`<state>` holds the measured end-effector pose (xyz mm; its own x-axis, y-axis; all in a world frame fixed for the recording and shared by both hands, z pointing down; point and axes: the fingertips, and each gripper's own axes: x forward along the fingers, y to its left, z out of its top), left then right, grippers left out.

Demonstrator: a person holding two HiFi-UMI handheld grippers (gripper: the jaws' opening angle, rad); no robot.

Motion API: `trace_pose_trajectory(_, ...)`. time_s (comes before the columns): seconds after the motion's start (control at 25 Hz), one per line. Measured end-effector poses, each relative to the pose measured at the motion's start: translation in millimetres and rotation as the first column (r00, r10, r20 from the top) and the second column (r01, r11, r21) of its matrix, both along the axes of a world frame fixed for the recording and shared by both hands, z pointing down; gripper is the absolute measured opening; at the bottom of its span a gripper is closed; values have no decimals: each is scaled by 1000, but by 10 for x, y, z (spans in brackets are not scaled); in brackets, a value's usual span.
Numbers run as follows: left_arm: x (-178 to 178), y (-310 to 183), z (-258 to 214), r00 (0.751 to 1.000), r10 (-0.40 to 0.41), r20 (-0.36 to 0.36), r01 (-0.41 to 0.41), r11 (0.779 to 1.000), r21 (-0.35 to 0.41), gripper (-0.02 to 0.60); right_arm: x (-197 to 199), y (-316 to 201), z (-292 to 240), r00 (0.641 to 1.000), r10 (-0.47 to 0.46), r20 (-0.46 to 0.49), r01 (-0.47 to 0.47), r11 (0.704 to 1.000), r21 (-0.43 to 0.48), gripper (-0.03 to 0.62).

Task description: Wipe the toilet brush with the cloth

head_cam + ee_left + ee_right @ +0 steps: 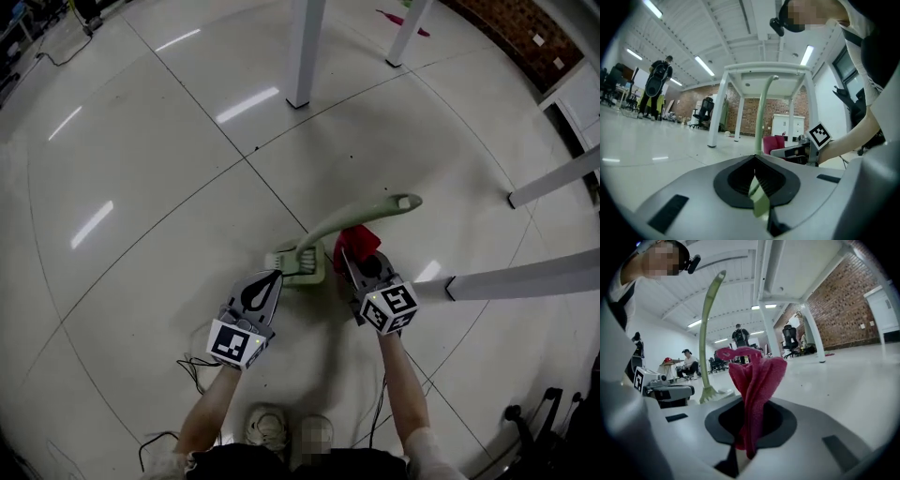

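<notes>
Left gripper [275, 275], fingers closed on a pale green part at the foot of the toilet brush [349, 217]. Right gripper [346, 255], fingers closed on a bunched red cloth [360, 240]. The brush is pale green, with its foot on the white tiled floor [141, 159] between the grippers. Its long curved handle rises and leans far-right, looped end uppermost.

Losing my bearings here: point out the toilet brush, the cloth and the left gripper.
toilet brush [356, 213]: head view, middle of its green handle.
cloth [757, 376]: right gripper view, red folds.
left gripper [276, 276]: head view, its tips.
</notes>
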<state>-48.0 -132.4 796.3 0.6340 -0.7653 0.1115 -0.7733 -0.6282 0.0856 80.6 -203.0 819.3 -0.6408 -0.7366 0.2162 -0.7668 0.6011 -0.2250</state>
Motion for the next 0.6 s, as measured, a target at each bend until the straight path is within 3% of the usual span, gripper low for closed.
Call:
trace_pose_trajectory(0.16,136,79,245,1000,29,3,-29,999,-42,5,-152,-14,271,995,-102,-16,102,994,-26,32)
trace_pose_trajectory(0.28,110,50,294,999,1,-33,-3,998,-56,5,-259,38,308,989,-149,-1,149,989,-17,31)
trace_pose_trajectory(0.6,94,33,328,999,-12,-29,11,999,-36,5,-291,359,320,988,-148,34,148,989,-12,32)
